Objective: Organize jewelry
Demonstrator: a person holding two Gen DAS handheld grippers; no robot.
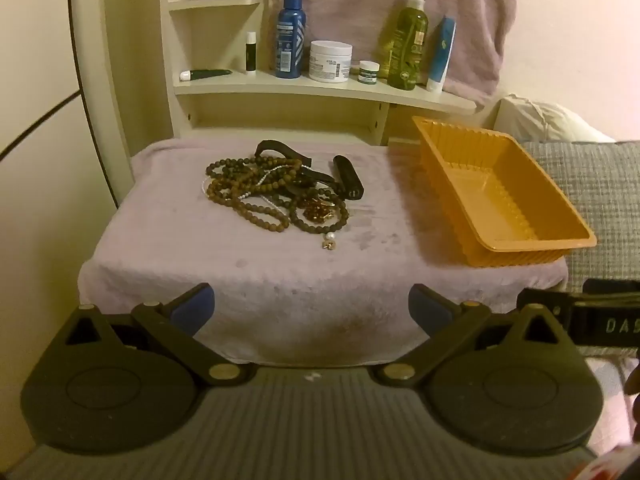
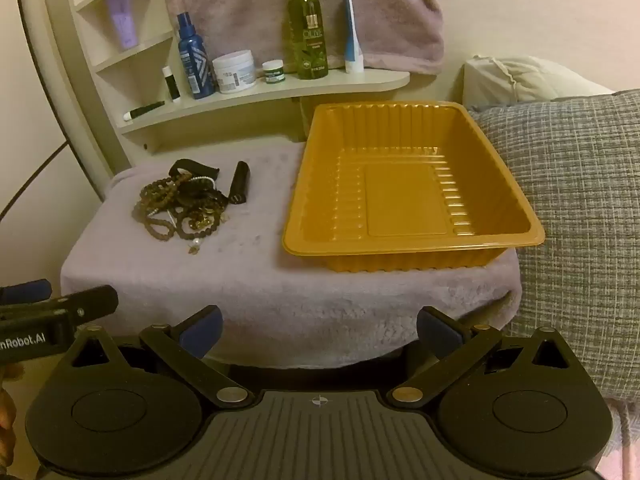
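Note:
A tangled pile of jewelry [image 1: 272, 196] lies on a lilac towel-covered stand [image 1: 240, 264]: brown bead strands, a black strap, a small pearl-and-gold earring [image 1: 329, 241] at its near edge, and a black cylinder [image 1: 348, 182] on its right. The pile also shows in the right wrist view [image 2: 182, 204]. An empty orange plastic tray [image 2: 404, 188] sits on the stand's right side; it also shows in the left wrist view [image 1: 492, 196]. My left gripper [image 1: 311, 312] is open and empty, short of the stand's front edge. My right gripper [image 2: 318, 330] is open and empty, in front of the tray.
A cream shelf [image 1: 320, 88] behind the stand carries bottles, jars and tubes. A grey woven cushion [image 2: 580, 200] lies right of the stand, with a pale pillow [image 2: 520, 76] behind it. A pink towel [image 2: 300, 4] hangs at the back.

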